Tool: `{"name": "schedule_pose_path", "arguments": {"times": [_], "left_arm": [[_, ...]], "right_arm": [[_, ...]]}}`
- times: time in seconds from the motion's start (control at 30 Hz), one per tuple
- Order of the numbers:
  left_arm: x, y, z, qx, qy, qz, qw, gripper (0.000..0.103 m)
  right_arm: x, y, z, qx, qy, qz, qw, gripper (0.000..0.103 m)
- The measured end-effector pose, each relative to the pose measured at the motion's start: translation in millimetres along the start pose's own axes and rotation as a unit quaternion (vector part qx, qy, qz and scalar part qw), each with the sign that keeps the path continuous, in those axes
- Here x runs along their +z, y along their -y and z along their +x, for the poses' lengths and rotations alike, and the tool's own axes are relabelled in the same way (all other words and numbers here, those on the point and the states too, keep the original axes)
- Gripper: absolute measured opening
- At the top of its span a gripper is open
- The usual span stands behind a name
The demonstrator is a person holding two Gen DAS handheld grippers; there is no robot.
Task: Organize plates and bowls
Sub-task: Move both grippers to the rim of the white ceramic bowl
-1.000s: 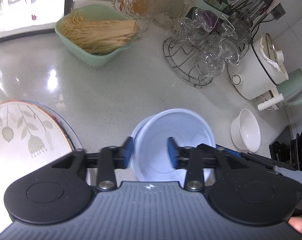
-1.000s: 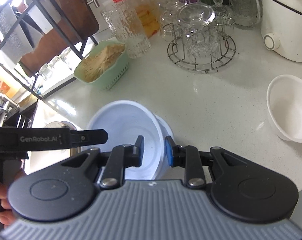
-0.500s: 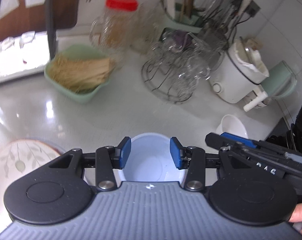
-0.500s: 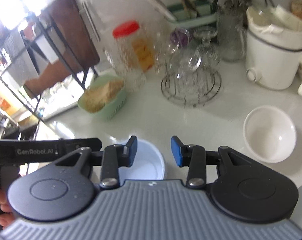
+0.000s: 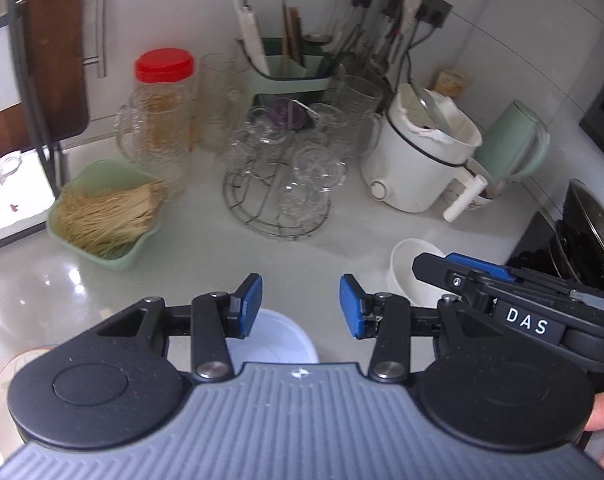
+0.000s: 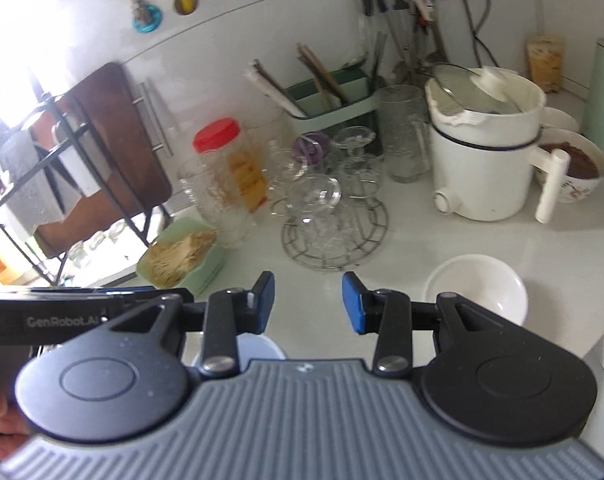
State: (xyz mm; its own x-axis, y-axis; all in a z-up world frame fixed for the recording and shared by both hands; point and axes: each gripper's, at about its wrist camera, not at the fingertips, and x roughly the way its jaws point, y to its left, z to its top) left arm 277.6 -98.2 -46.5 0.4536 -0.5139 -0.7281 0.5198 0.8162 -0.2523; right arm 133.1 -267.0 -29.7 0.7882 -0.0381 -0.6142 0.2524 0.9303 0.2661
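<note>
The pale blue bowl point(image 5: 280, 338) sits on the white counter, low in the left wrist view, just below and behind my left gripper point(image 5: 301, 306). That gripper is open and holds nothing. My right gripper point(image 6: 308, 303) is also open and empty, lifted above the same blue bowl point(image 6: 258, 346), which shows only as a sliver under its left finger. A white bowl point(image 6: 476, 292) rests upright on the counter to the right; the left wrist view shows this white bowl point(image 5: 404, 270) partly hidden by the right gripper's body point(image 5: 502, 300). The edge of a floral plate point(image 5: 6, 364) peeks out at the lower left.
A green basket of dry noodles point(image 5: 106, 216) stands at the left, with a wire rack of glass cups point(image 5: 286, 188) in the middle. To the right is a white cooker point(image 5: 418, 164). A red-lidded jar point(image 5: 164, 100) and a utensil holder point(image 5: 290, 68) line the back wall. Dark pans point(image 5: 590, 236) sit at the right edge.
Both grippers rose and drew back from the blue bowl. The right gripper's jaws, narrow at the bowl's rim before, have spread apart. The bowl stays on the counter.
</note>
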Motion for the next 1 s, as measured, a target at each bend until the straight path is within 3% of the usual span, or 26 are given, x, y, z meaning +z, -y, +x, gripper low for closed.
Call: {"name": "schedule_pose_path", "arguments": {"times": [0.5, 1.0], "left_arm": [[13, 58, 39, -0.034, -0.008, 0.047, 0.9983, 0.049], [13, 104, 141, -0.043, -0.055, 0.057, 0.9959, 0.049]], "right_arm": [[-8, 60, -19, -0.058, 0.02, 0.038, 0.997, 0.041], [-16, 146, 5, -0.1, -0.001, 0.049, 0.994, 0.041]]}}
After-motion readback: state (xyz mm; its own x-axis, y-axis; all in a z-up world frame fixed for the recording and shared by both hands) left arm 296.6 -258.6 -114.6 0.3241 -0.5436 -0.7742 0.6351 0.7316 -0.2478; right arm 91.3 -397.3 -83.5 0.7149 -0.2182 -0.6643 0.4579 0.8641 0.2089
